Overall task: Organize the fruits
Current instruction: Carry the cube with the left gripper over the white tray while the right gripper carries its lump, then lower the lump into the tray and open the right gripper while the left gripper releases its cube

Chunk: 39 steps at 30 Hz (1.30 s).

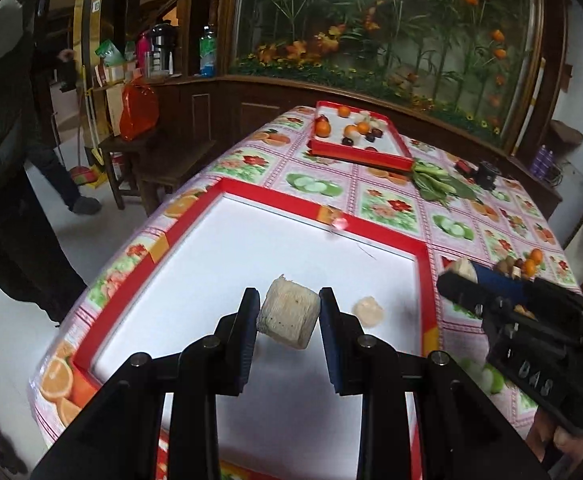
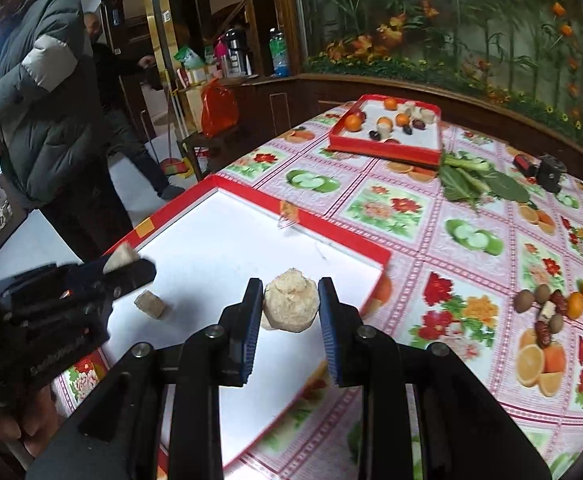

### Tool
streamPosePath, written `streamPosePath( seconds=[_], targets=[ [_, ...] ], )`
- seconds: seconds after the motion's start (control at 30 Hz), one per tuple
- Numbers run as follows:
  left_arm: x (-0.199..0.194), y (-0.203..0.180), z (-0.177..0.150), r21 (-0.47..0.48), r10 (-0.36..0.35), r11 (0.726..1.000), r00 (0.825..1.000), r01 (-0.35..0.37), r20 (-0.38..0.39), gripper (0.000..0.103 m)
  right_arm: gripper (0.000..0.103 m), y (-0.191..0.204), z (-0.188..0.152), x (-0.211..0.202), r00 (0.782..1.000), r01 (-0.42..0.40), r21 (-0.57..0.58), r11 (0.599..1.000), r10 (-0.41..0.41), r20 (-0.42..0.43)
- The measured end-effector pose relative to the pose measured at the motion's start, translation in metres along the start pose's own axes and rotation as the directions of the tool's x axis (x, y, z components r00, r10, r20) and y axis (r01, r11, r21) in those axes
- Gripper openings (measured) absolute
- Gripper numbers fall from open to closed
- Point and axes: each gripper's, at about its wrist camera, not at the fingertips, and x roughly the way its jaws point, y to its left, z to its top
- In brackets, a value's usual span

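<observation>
Left wrist view: left tool clenched on left chunk, a pale, rough, roughly cylindrical piece. Pads pressed against both sides of it, piece sitting at the very fingertips. Held over the white floor of the near tray, red-rimmed, directly beneath and ahead of the tool. Loose chunk, smaller and pale, lying on the tray floor just right of the tool's right finger, apart from it. Right tool seen farther right, beyond the tray's right rim, pale piece showing at its tips.

Right wrist view: right tool likewise clenched on right chunk, pale, lumpy on top, wedged between the two blue pads at the fingertips. Tray's right corner just ahead and below. Left tool visible at left, tips above the tray floor, pale piece at the tips; loose chunk resting on the floor just below and right of those tips.

Tabletop covered in fruit-and-flower patterned cloth. Fruit pile, with oranges, brown round fruits and dark red pieces, well to the right of the right tool, on the cloth. Far tray, red, holding oranges, dark fruits and pale chunks, well ahead of both tools. Leafy greens just right of the far tray.
</observation>
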Motion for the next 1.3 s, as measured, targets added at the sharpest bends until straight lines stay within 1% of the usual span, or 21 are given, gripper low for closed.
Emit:
streamPosePath(
  seconds=[0.2, 0.47, 0.87, 1.3],
  targets=[
    [0.02, 0.011, 0.014, -0.008, 0.059, 0.998, 0.998, -0.059, -0.024, 0.029, 0.03, 0.017, -0.012, 0.012, 0.999, -0.029, -0.036, 0.999, 0.027, -0.043],
    [0.044, 0.013, 0.023, -0.002, 0.091, 0.996, 0.994, -0.092, -0.061, 0.029, 0.03, 0.02, -0.017, 0.025, 0.996, -0.046, -0.035, 0.998, 0.043, -0.077],
    [0.067, 0.007, 0.028, 0.017, 0.12, 0.993, 0.988, -0.119, -0.095, 0.029, 0.03, 0.034, -0.027, 0.03, 0.992, -0.07, -0.067, 0.995, 0.063, -0.11],
    [0.083, 0.01, 0.028, 0.02, 0.117, 0.993, 0.985, -0.116, -0.128, 0.029, 0.03, 0.037, -0.031, 0.043, 0.989, -0.069, -0.065, 0.995, 0.06, -0.134]
  ],
)
